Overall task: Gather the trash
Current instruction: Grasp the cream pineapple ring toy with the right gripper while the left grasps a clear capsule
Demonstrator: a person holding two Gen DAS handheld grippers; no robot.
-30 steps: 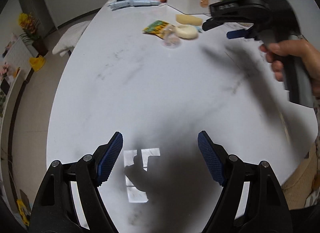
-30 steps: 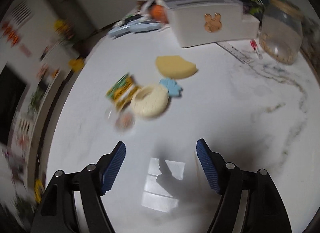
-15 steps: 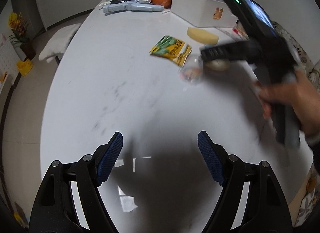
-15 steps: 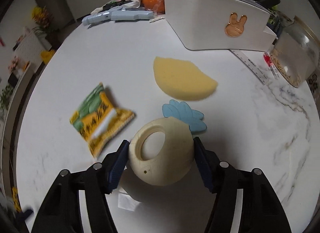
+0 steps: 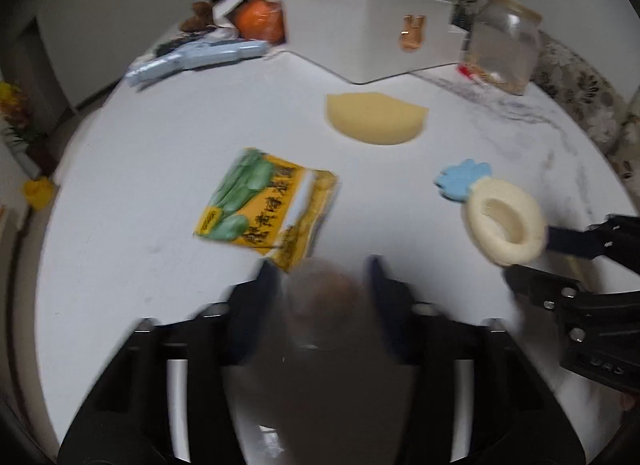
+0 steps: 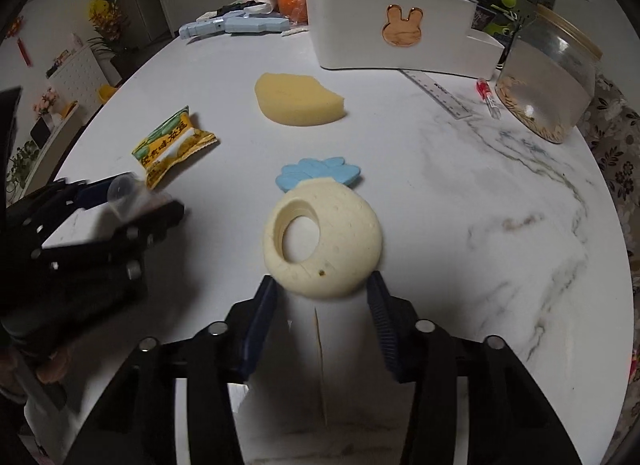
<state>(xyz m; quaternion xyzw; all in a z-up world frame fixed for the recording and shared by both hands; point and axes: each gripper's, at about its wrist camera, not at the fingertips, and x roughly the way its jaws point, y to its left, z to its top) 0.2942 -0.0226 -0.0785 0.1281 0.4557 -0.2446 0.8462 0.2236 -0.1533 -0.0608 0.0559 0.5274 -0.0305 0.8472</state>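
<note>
Two claws over white table (image 6: 460,193), both just closing: right claw (image 6: 322,293) gripping cream ring toy (image 6: 324,241); left claw (image 5: 322,277) around small clear cup (image 5: 320,289), contact blurred; snack wrapper (image 5: 268,205) at 11 o'clock of cup.

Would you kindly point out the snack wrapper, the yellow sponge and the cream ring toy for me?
snack wrapper (image 5: 268,205): left wrist view, middle of its printed face.
yellow sponge (image 6: 298,99): right wrist view, flat top.
cream ring toy (image 6: 344,237): right wrist view, dimpled body beside its hole.

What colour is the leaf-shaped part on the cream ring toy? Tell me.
Light blue leaf part on the cream ring toy; clearest in the right wrist view.
</note>
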